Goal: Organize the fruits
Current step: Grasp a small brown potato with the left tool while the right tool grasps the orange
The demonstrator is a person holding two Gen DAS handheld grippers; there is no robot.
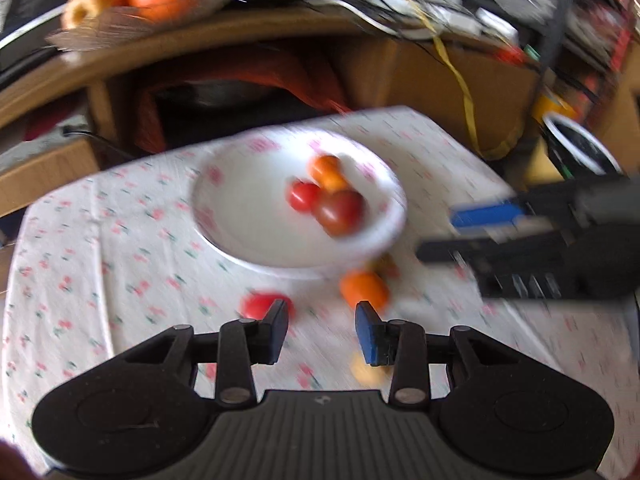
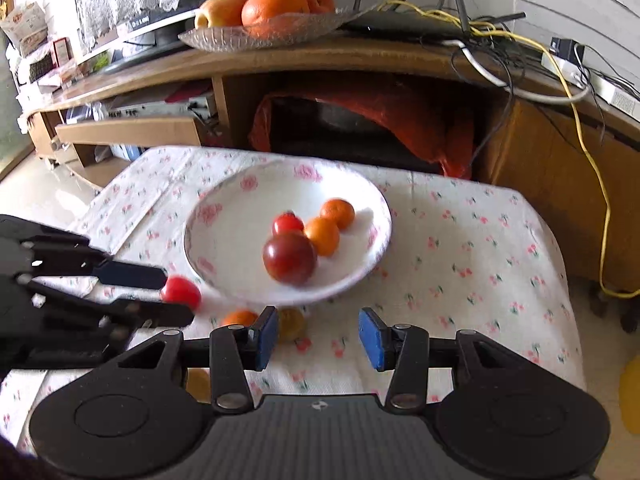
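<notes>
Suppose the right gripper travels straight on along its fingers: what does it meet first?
Probably the bare flowered tablecloth just ahead of the right gripper. The white bowl and an orange fruit lie slightly left of that line, though depth is uncertain.

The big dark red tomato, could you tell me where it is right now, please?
In the right wrist view the dark red tomato lies in the white bowl, nearest the camera, touching a small red tomato and an orange one.
</notes>
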